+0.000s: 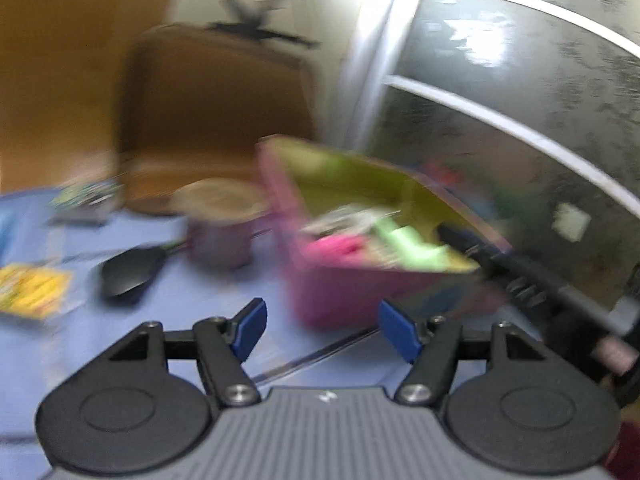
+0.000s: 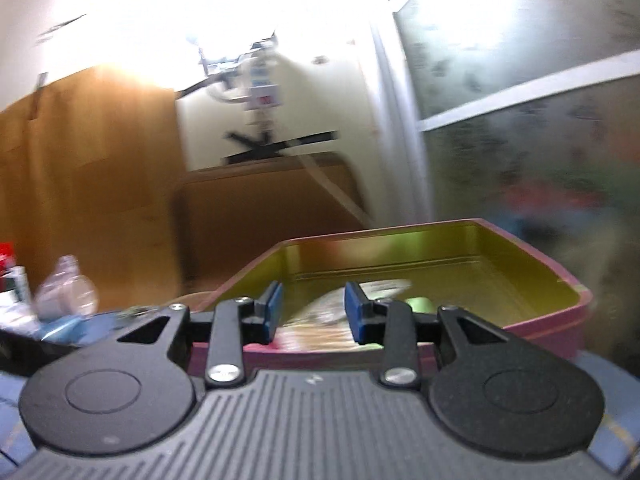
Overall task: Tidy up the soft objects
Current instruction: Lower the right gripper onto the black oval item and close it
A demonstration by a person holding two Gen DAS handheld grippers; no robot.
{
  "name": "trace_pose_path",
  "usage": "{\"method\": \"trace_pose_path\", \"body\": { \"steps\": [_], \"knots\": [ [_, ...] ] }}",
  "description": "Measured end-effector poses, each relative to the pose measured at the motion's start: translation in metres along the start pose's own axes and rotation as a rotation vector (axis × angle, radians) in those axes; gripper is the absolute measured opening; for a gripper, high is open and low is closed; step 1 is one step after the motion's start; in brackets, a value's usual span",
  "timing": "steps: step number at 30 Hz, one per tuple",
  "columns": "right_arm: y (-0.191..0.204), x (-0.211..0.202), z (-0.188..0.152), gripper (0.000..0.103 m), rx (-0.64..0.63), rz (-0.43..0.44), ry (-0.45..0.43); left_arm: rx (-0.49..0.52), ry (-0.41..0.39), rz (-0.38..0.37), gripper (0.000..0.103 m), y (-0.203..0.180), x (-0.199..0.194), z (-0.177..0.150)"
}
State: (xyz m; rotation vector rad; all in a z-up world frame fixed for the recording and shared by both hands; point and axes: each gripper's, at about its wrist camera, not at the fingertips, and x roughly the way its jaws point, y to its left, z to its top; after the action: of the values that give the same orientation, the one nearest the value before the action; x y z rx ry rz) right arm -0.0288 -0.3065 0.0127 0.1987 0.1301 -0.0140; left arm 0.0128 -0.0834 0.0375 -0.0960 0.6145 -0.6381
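Observation:
A pink box [image 1: 340,296] with a yellow-green inside stands on the blue table, tilted in the blurred left wrist view. Inside it lie a pink soft piece [image 1: 336,248], a light green soft piece [image 1: 408,244] and a pale printed pack [image 1: 348,216]. My left gripper [image 1: 324,320] hovers open just in front of the box, nothing between its fingers. My right gripper [image 2: 314,308] is open over the near rim of the same box [image 2: 540,332], with the pale pack [image 2: 320,312] lying blurred below and beyond its fingers. Its black body [image 1: 520,276] reaches over the box's right side.
Left of the box stand a purple cup [image 1: 224,236] with a tan top, a black spoon [image 1: 130,272] and a yellow packet [image 1: 32,290]. A brown cardboard box [image 1: 216,112] is behind, a frosted glass door [image 1: 520,100] to the right. A clear bottle [image 2: 66,292] stands at left.

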Motion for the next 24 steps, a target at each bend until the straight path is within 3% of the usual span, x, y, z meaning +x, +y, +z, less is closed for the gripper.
{"method": "trace_pose_path", "body": {
  "steps": [7,12,17,21,24],
  "knots": [
    [0.068,0.012,-0.016,0.037,-0.094,0.240,0.143,-0.182,-0.015,0.270,0.063,0.096,-0.036,-0.029],
    [0.120,0.044,-0.031,0.041,-0.157,0.354,0.285,-0.225,-0.091,0.282,0.064,0.114,-0.051,-0.037],
    [0.154,0.095,-0.037,0.065,-0.137,0.308,0.392,-0.237,-0.103,0.298,0.065,0.115,-0.054,-0.038],
    [0.160,0.134,-0.037,0.066,-0.013,0.224,0.469,-0.248,-0.109,0.333,0.067,0.116,-0.052,-0.039],
    [0.165,0.150,-0.039,0.074,0.007,0.158,0.483,-0.236,-0.105,0.362,0.069,0.113,-0.051,-0.040]
  ]
}}
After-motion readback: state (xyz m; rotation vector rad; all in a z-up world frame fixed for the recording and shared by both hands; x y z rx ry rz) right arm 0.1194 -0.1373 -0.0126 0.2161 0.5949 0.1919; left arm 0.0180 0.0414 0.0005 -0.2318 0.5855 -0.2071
